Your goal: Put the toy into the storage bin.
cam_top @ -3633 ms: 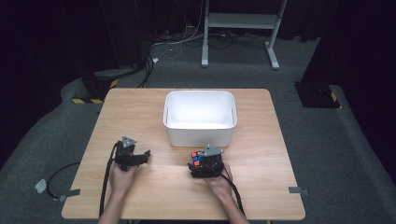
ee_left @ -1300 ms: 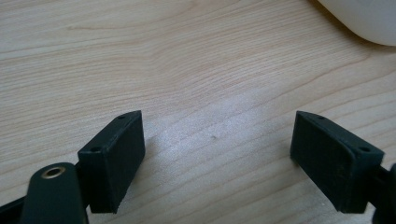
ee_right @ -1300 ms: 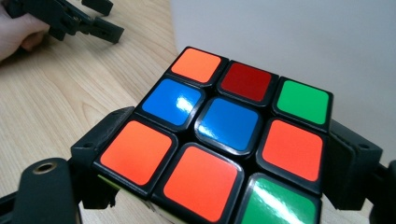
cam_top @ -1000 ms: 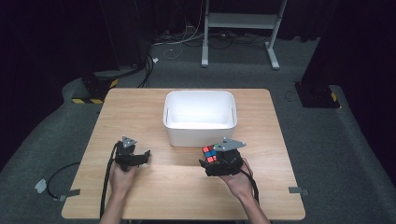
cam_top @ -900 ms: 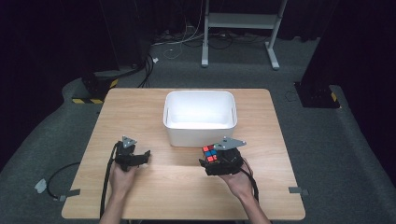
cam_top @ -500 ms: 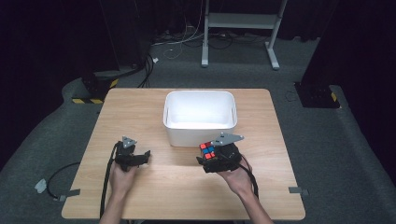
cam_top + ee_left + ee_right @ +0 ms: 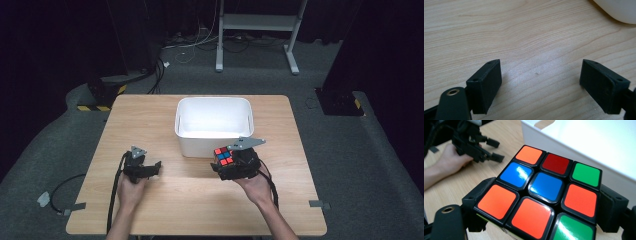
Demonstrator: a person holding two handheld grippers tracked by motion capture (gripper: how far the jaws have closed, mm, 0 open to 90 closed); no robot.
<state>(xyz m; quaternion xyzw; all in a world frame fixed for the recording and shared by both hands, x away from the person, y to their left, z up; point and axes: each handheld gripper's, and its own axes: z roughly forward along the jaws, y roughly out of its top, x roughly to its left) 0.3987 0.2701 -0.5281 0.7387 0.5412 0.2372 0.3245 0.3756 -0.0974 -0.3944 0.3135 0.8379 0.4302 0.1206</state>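
Observation:
A puzzle cube [image 7: 223, 155] with orange, blue, red and green stickers is clamped in my right gripper [image 7: 235, 162], lifted off the table just in front of the white bin [image 7: 214, 106]. In the right gripper view the cube [image 7: 541, 191] sits between both jaws, close to the bin's near wall [image 7: 584, 157]. My left gripper [image 7: 150, 169] rests low on the table at the left, open, with bare wood between its fingers [image 7: 485, 83]. The left gripper [image 7: 476, 145] and its hand also appear in the right gripper view.
The wooden table [image 7: 150, 115] has open room to the left and right of the bin. A corner of the bin [image 7: 619, 10] shows in the left gripper view. Cables trail from both grippers toward the table's near edge. Dark floor, cables and a stand lie beyond.
My right gripper picked the cube up, carried it right, and now tilts it back left toward the bin's front wall. The left gripper has stayed still.

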